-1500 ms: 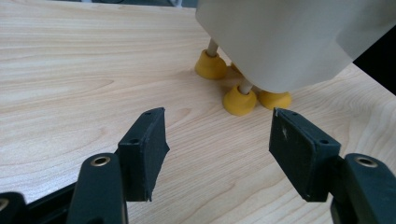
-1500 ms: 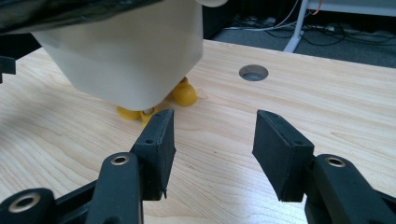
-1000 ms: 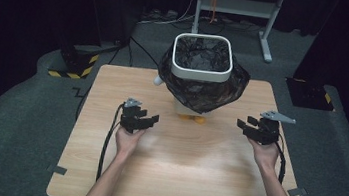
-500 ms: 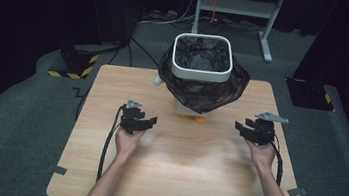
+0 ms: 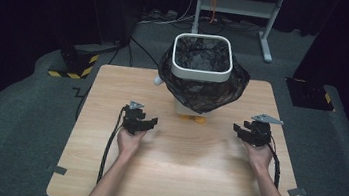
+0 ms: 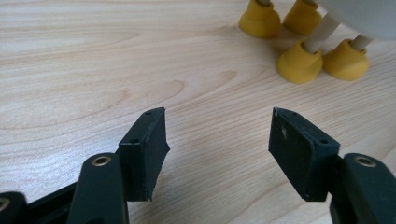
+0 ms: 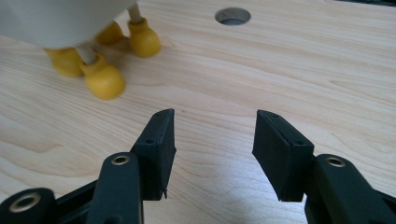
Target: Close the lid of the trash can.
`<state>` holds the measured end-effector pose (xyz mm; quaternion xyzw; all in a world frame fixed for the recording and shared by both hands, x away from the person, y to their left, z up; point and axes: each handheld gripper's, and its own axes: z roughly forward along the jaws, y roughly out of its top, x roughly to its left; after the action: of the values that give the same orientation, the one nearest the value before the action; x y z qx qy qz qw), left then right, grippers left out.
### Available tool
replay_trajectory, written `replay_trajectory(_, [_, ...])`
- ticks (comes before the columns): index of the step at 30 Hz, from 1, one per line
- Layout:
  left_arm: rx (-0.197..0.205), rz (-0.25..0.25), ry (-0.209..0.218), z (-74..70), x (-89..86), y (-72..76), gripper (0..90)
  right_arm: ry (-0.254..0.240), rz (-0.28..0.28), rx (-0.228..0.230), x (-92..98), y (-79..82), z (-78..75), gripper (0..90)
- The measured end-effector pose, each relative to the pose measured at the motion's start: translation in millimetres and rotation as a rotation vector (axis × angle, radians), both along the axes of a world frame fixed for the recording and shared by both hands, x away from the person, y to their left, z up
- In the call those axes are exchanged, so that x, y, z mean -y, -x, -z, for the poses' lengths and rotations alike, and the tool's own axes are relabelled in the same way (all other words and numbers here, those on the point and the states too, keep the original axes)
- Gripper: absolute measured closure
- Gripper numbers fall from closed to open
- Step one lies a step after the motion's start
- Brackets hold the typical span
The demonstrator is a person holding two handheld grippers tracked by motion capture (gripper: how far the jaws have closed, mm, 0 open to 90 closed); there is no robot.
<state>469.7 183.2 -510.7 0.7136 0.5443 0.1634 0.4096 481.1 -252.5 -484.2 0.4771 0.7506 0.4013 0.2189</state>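
Behind our two grippers, left [image 5: 140, 122] and right [image 5: 251, 132], both gaping and empty, the bin [image 5: 202, 57] looks light; its bag [image 5: 223, 91] is soft, best pinched at the rim.

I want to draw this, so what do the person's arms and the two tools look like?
Both arms are bare, with no sleeves showing. The left tool and right tool are black, each with two flat, blocky jaws, brass-coloured rivets at the joints and a small grey three-cornered plate on top. A black cable trails back from each along the arm.
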Motion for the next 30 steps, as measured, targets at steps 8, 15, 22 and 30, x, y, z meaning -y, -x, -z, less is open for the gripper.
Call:
replay_trajectory(8, [-0.009,-0.009,-0.024,5.6,2.0,-2.4,36.6,0.01,0.023,-0.019,2.4,-3.0,10.9,48.2])
replay_trajectory(15, [-0.008,-0.018,-0.035,8.2,2.9,-3.6,36.7,0.02,0.038,-0.031,-0.5,-5.4,16.9,48.1])
replay_trajectory(22, [-0.005,-0.023,-0.057,10.3,4.2,-4.1,36.6,0.032,0.038,-0.033,-3.7,-6.1,20.2,48.0])
replay_trajectory(30, [0.0,-0.038,-0.069,12.7,2.6,-4.0,36.6,0.047,0.039,-0.046,-4.1,-7.3,23.9,47.4])
